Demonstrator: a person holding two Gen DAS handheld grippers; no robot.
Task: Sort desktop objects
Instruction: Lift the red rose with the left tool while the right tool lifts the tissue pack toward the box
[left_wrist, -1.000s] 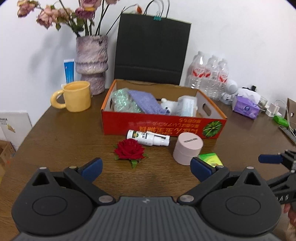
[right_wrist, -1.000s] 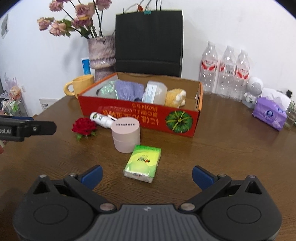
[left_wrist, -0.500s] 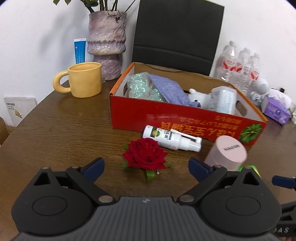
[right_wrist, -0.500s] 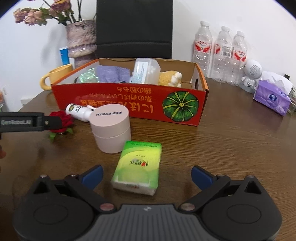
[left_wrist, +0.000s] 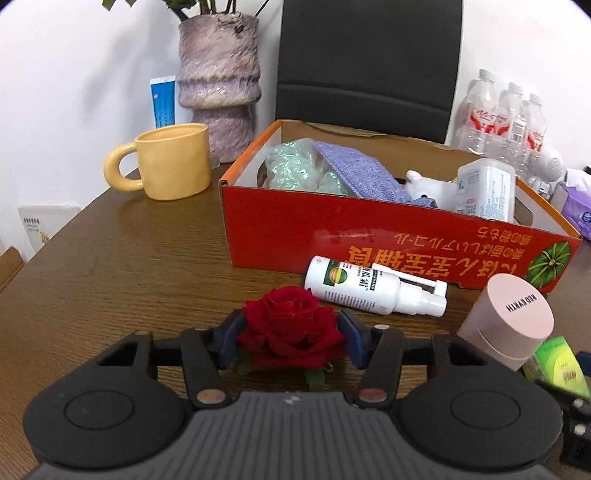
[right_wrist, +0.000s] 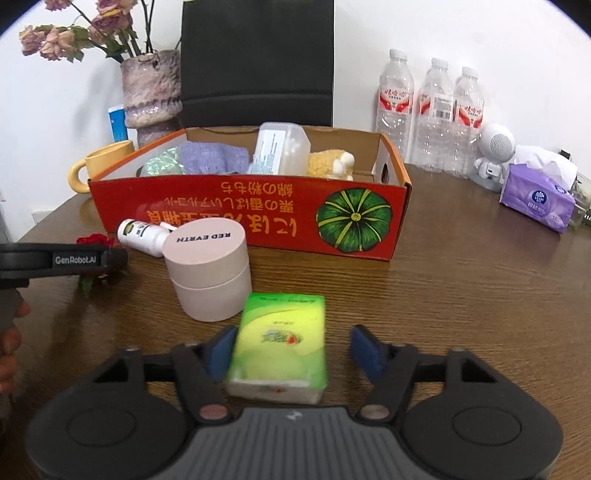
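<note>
My left gripper (left_wrist: 290, 338) is shut on the red rose (left_wrist: 291, 326), with both blue pads against its petals on the table. My right gripper (right_wrist: 295, 349) is open around the green tissue pack (right_wrist: 280, 341); the left pad touches it, the right pad stands clear. A white spray bottle (left_wrist: 373, 291) lies in front of the red cardboard box (left_wrist: 369, 236). A pink round jar (right_wrist: 208, 267) stands beside the tissue pack. The box (right_wrist: 258, 218) holds cloths, a plush toy and a plastic container.
A yellow mug (left_wrist: 166, 166) and a purple vase (left_wrist: 218, 77) stand at the back left. Three water bottles (right_wrist: 432, 114), a white speaker (right_wrist: 493, 155) and a purple tissue pack (right_wrist: 537, 201) stand at the back right. A black bag (right_wrist: 258, 62) stands behind the box.
Both grippers moved forward and down. The left jaws closed onto the rose. The right jaws narrowed around the green tissue pack.
</note>
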